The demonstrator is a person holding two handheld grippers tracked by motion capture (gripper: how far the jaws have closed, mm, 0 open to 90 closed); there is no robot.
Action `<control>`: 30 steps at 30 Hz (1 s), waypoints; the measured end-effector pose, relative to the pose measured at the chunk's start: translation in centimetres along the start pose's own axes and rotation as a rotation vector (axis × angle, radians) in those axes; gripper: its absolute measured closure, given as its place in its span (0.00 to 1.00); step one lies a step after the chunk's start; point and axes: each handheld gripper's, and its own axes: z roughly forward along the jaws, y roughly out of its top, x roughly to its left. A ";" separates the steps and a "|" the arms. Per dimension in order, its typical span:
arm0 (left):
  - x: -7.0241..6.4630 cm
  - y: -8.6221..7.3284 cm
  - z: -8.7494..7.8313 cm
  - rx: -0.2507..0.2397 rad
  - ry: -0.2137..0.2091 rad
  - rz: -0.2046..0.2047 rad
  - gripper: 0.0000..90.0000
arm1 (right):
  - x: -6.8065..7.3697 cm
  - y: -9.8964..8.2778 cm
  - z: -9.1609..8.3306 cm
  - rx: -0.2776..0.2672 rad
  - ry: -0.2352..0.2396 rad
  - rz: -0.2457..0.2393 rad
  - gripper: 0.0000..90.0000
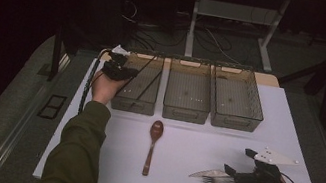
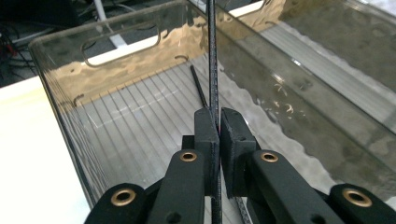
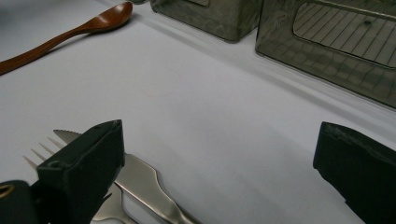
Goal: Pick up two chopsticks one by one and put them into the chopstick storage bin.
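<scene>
A thin black chopstick [image 2: 213, 70] is clamped between the jaws of the left gripper [image 2: 219, 135], held over the leftmost clear bin [image 2: 60, 100], where a second chopstick [image 2: 200, 91] lies. The right gripper [image 3: 219, 154] is held wide apart over a knife [image 3: 140, 179] and fork [image 3: 42, 156].

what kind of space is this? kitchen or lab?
Likely a lab recording bench, not a kitchen: a bare white table with three clear bins in a row, loose cables on the floor behind, and a person working cutlery with handheld grippers, left gripper at a bin.
</scene>
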 end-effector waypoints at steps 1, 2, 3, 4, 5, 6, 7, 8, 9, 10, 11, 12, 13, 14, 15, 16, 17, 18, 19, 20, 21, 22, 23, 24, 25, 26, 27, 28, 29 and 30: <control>0.0 0.0 0.2 0.012 0.002 0.000 0.94 | 0.0 0.0 0.0 -0.001 0.000 0.000 0.02; -0.1 -0.1 0.4 0.016 0.009 -0.003 0.94 | 0.0 0.0 0.0 0.000 0.000 0.000 0.02; 0.0 -0.2 0.5 0.029 0.013 0.000 0.94 | 0.0 0.0 0.0 -0.001 0.000 0.000 0.02; 0.0 -0.2 0.6 0.034 0.020 -0.006 0.94 | 0.0 0.0 0.0 -0.001 0.000 0.001 0.02; 0.0 -0.3 0.7 0.046 0.026 -0.008 0.94 | 0.0 0.0 0.0 -0.001 0.001 0.001 0.02; 0.1 -0.3 0.8 0.054 0.030 -0.012 0.94 | 0.0 0.0 0.0 -0.001 0.001 0.002 0.02; 0.0 -0.3 0.8 0.051 0.040 -0.016 0.94 | 0.0 0.0 0.0 0.000 0.001 0.002 0.02; 0.0 -0.2 0.7 0.050 0.045 -0.021 0.93 | 0.0 0.0 -0.1 -0.001 0.001 0.002 0.02; 0.0 -0.2 0.7 0.045 0.042 -0.022 0.93 | 0.0 0.0 -0.1 -0.001 0.001 0.002 0.02; 0.0 -0.2 0.7 0.042 0.044 -0.022 0.90 | 0.0 0.0 -0.1 -0.001 0.000 0.003 0.02; -0.1 -0.1 0.6 0.039 0.044 -0.022 0.90 | 0.0 0.0 -0.1 -0.001 0.001 0.002 0.02; 0.0 -0.1 0.5 0.041 0.045 -0.012 0.89 | 0.0 0.0 -0.1 -0.001 0.001 0.002 0.02; -0.1 -0.1 0.5 0.037 0.049 -0.011 0.88 | 0.0 0.0 -0.1 -0.002 0.001 0.002 0.02; 0.0 0.0 0.3 0.034 0.048 -0.008 0.87 | 0.0 0.0 -0.1 -0.002 0.001 0.002 0.02; -0.1 0.0 0.2 0.026 0.049 -0.014 0.87 | 0.0 0.0 -0.1 -0.001 0.001 0.002 0.02; -0.1 0.1 0.1 0.017 0.049 -0.017 0.85 | 0.0 0.0 0.0 -0.001 0.000 0.002 0.02; 0.0 0.1 0.0 0.017 0.049 -0.015 0.84 | 0.0 0.0 0.0 0.000 0.000 0.003 0.02; 0.0 0.2 -0.2 0.011 0.047 -0.015 0.83 | 0.0 0.0 0.0 -0.001 0.000 0.002 0.02; 0.0 0.2 -0.3 0.008 0.048 -0.017 0.82 | 0.0 0.0 0.0 0.000 0.000 0.001 0.02; 0.0 0.3 -0.4 0.004 0.045 -0.018 0.81 | 0.0 0.0 0.0 -0.001 0.000 0.001 0.02; 0.0 0.3 -0.6 0.001 0.041 -0.017 0.79 | 0.0 0.0 0.0 -0.001 0.001 0.001 0.02; 0.0 0.4 -0.8 -0.005 0.037 -0.017 0.78 | 0.0 0.0 0.0 -0.002 0.000 0.003 0.02; 0.0 0.4 -0.9 -0.008 0.034 -0.017 0.77 | 0.0 0.0 0.0 -0.002 0.000 0.004 0.02; -0.1 0.4 -1.1 -0.012 0.031 -0.018 0.76 | -0.1 0.0 0.0 -0.003 0.001 0.006 0.02; -0.1 0.5 -1.2 -0.014 0.026 -0.020 0.74 | -0.1 0.0 0.0 -0.004 0.001 0.007 0.02; -0.1 0.5 -1.4 -0.015 0.022 -0.013 0.73 | 0.0 0.1 0.0 -0.004 0.002 0.007 0.02; -0.2 0.6 -1.6 -0.018 0.021 -0.012 0.72 | 0.0 0.1 0.0 -0.001 0.002 0.005 0.02; -0.3 0.6 -1.7 -0.023 0.014 -0.015 0.70 | 0.0 0.1 0.1 -0.001 0.002 0.008 0.02; -0.4 0.7 -1.9 -0.024 0.003 -0.019 0.68 | 0.0 0.2 0.1 -0.001 0.003 0.006 0.02; -0.5 0.7 -2.0 -0.026 -0.010 -0.018 0.66 | 0.0 0.2 0.1 0.001 0.004 0.007 0.02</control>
